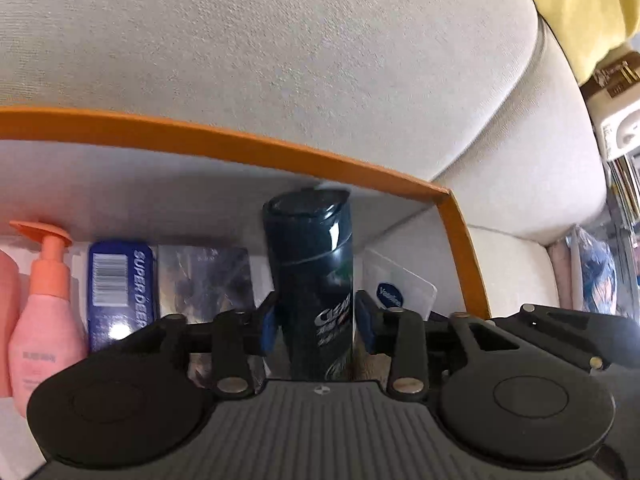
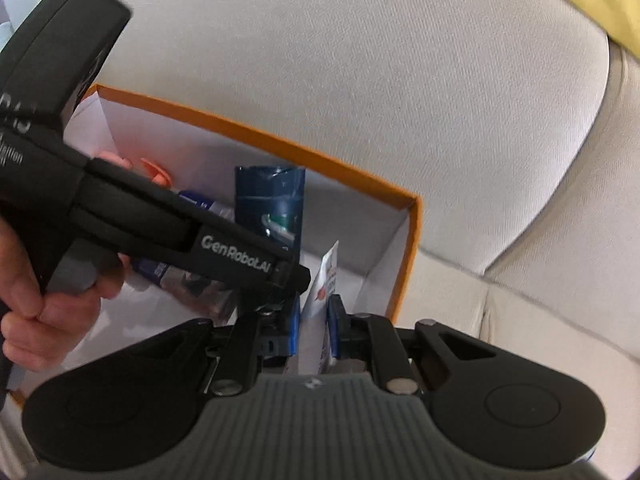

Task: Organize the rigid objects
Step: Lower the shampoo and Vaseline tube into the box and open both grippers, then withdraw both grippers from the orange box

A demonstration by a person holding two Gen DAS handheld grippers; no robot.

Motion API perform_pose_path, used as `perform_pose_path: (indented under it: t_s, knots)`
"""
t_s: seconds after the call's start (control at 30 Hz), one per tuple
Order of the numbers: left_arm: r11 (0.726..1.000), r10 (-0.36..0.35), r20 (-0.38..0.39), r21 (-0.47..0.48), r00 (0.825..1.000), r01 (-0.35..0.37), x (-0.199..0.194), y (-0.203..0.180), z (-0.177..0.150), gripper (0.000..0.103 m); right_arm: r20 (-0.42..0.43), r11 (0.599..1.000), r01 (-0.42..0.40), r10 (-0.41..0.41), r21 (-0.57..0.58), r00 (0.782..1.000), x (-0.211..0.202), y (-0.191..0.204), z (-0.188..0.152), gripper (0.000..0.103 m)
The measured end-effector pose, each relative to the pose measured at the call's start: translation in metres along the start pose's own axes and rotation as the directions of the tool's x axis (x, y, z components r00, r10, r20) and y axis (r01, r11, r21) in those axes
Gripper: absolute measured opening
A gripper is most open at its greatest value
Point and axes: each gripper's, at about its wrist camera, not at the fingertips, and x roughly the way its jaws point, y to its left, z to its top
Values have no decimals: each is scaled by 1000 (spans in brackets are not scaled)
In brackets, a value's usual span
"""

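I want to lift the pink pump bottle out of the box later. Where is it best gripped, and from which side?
Grip the pink pump bottle by its narrow orange neck, below the pump head, coming from above. It stands upright, packed against the blue box beside it, so the wider body offers little side room, while the neck stands clear.

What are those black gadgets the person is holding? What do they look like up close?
Each is a black plastic hand-held tool. The left gripper and right gripper both have blue pads on their fingers, linked arms with silver rivets, two round discs and a ribbed grey plate. The left one's side reads "GenRobot.AI" in white. A bare hand holds it; no sleeve shows.
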Motion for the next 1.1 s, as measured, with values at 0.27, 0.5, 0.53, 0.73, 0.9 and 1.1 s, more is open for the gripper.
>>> perform_pose_path:
  t_s: [0.27, 0.5, 0.53, 0.73, 0.9, 1.1]
  knots:
    - [998, 55, 64, 35, 996, -58, -25, 6, -2, 58, 84, 997, 68, -64, -47, 994, 8, 8, -4, 14]
    - [995, 62, 76, 79, 995, -68, -45, 2, -12, 23, 129, 993, 95, -86, -67, 988, -6, 8, -9, 20]
    - [993, 70, 69, 88, 995, -76, -43, 0, -10, 23, 130, 993, 96, -85, -75, 988, -9, 3, -16, 20]
    - [986, 131, 16, 99, 991, -132, -22, -8, -15, 18, 107, 996, 57, -49, -73, 993, -23, -17, -28, 20]
    - [997, 64, 1, 50, 998, -63, -8, -5, -13, 16, 98, 996, 51, -43, -77, 994, -11, -1, -24, 19]
    - [989, 101, 13, 110, 995, -102, -1, -21, -5, 16, 81, 996, 31, -25, -79, 996, -13, 3, -26, 19]
